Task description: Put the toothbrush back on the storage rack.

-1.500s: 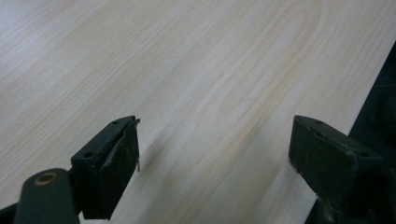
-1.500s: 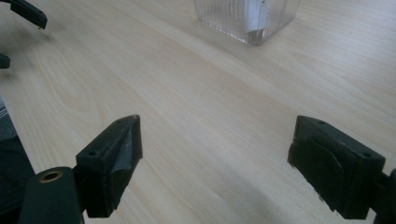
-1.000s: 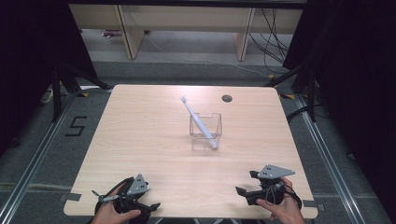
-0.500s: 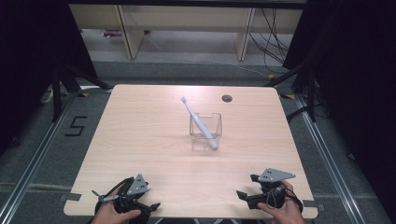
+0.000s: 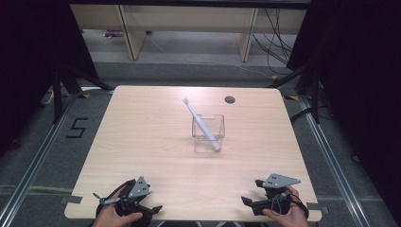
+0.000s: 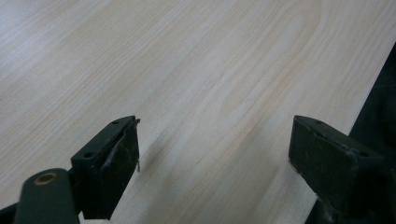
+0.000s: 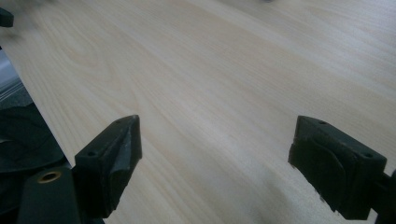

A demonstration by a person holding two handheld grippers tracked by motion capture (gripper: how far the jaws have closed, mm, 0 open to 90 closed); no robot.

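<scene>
- Toothbrush [image 5: 201, 124] in the high view stands tilted in a clear square cup [image 5: 208, 134] at mid-table, well ahead of both grippers, which rest at the near edge. Its bristle head points up and away to the left; its handle end leans on the cup's near right corner. So the long axis runs from far-left down to near-right.
- Left gripper [image 5: 126, 204], in the same view, has the cup ahead of it and off to its right; the right gripper [image 5: 265, 201] has the cup ahead and off to its left. Both sit well apart from the cup. The right one looks a little nearer to the handle end, and the raised head leans toward the left one's side, though the gap is too even to call with confidence.
- Left gripper view: the two black jaws stand wide apart with nothing between them, over bare wooden table [image 6: 210, 84]. The table's edge runs just beside the right-hand jaw. The left gripper [image 6: 212, 154] is open and empty here.
- Right gripper view: the jaws stand wide apart, holding nothing, over bare wood, with the table edge beside the left-hand jaw. The right gripper [image 7: 215, 154] must travel forward and inward, as I judge it, to reach the toothbrush.
</scene>
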